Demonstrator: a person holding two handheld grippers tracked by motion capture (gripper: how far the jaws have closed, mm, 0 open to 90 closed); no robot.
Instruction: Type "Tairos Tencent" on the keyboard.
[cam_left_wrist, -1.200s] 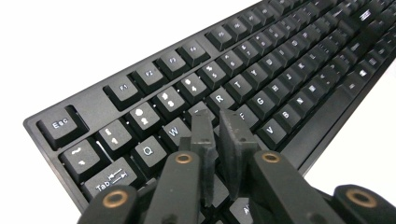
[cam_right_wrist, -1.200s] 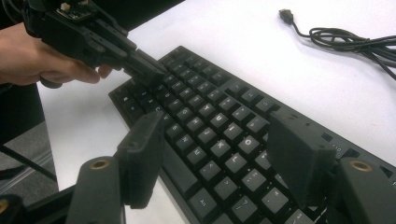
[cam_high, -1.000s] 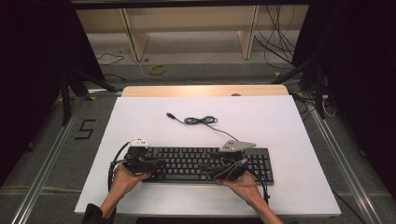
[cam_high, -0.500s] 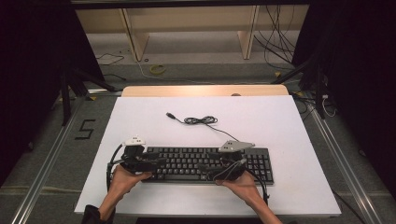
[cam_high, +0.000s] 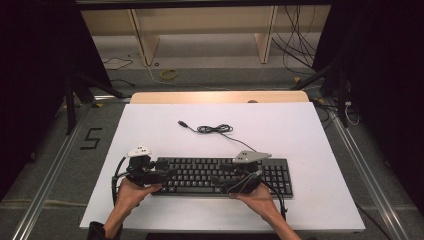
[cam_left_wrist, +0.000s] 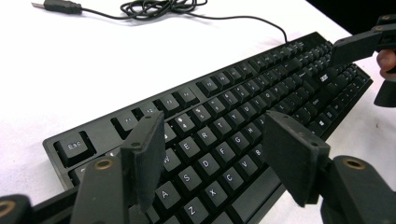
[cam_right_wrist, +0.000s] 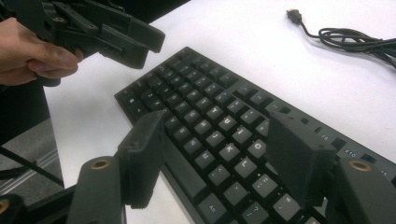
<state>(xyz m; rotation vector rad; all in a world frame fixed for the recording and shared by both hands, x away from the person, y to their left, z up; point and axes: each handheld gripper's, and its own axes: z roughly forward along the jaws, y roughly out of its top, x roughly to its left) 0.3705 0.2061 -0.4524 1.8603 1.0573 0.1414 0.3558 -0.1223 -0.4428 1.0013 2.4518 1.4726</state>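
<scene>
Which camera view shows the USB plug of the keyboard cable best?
The right gripper view: the USB plug lies whole on the white table. The left gripper view cuts the plug at the top edge. In the high view it is tiny.

Black full-size keyboard (cam_high: 220, 176), white legends, flat on white table surface (cam_high: 300, 130), lower centre of high view, long axis left-right, parallel to near edge. Thin black cable (cam_high: 235, 137) from rear edge toward upper centre, loose bundled coil (cam_high: 214, 129) mid-frame, USB plug (cam_high: 183, 123) at far end pointing upper left. Esc key lower left in left gripper view (cam_left_wrist: 74, 145); plug upper right in right gripper view (cam_right_wrist: 294, 15).
</scene>
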